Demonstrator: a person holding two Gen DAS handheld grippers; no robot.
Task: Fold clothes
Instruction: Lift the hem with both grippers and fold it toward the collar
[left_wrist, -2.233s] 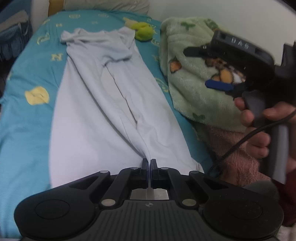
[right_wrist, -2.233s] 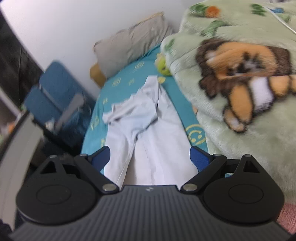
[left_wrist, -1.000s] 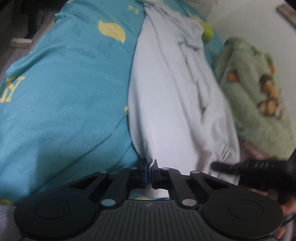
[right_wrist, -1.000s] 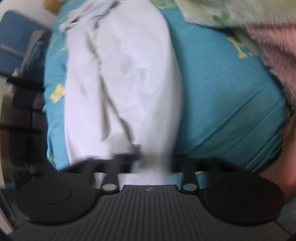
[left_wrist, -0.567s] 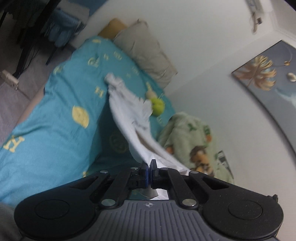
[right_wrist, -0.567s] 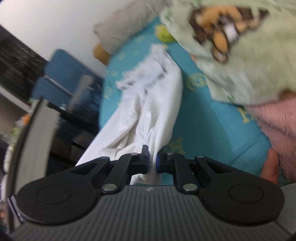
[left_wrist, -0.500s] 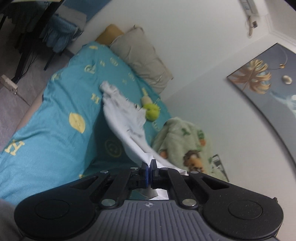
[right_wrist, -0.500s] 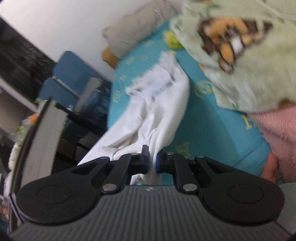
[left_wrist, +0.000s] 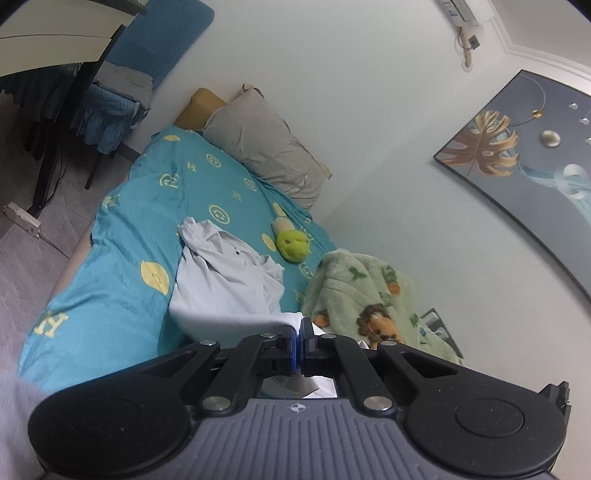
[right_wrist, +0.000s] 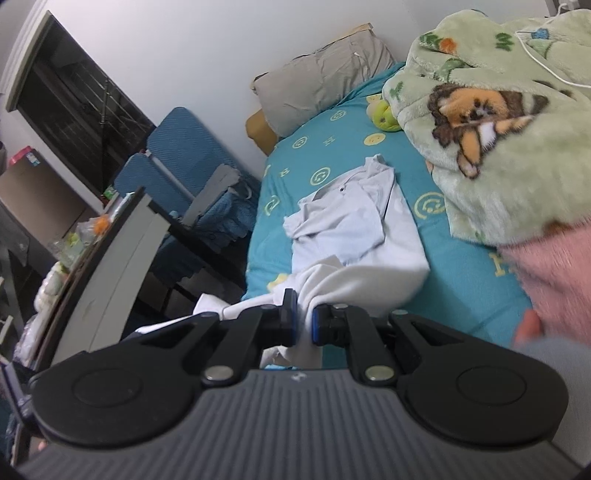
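A white collared shirt (left_wrist: 225, 284) (right_wrist: 354, 229) lies lengthwise on the teal bed sheet (left_wrist: 122, 266), collar end toward the pillow. Its near hem is lifted off the bed. My left gripper (left_wrist: 299, 332) is shut on one hem corner, with cloth stretched taut to the left of its pads. My right gripper (right_wrist: 303, 317) is shut on the other bunched hem corner, and fabric hangs down between its fingers (right_wrist: 290, 314). The lifted part sags between the two grips.
A green blanket (right_wrist: 491, 122) with a cartoon animal and a pink one (right_wrist: 554, 273) lie heaped on the bed's right side. A grey pillow (left_wrist: 266, 147) and a green plush toy (left_wrist: 293, 245) sit at the head. A blue chair (right_wrist: 177, 155) and desk (right_wrist: 99, 258) stand left.
Both grippers have risen off the bed with the shirt's hem in them and now point along the bed rather than down. The shirt's lower half has lifted and doubled toward the collar.
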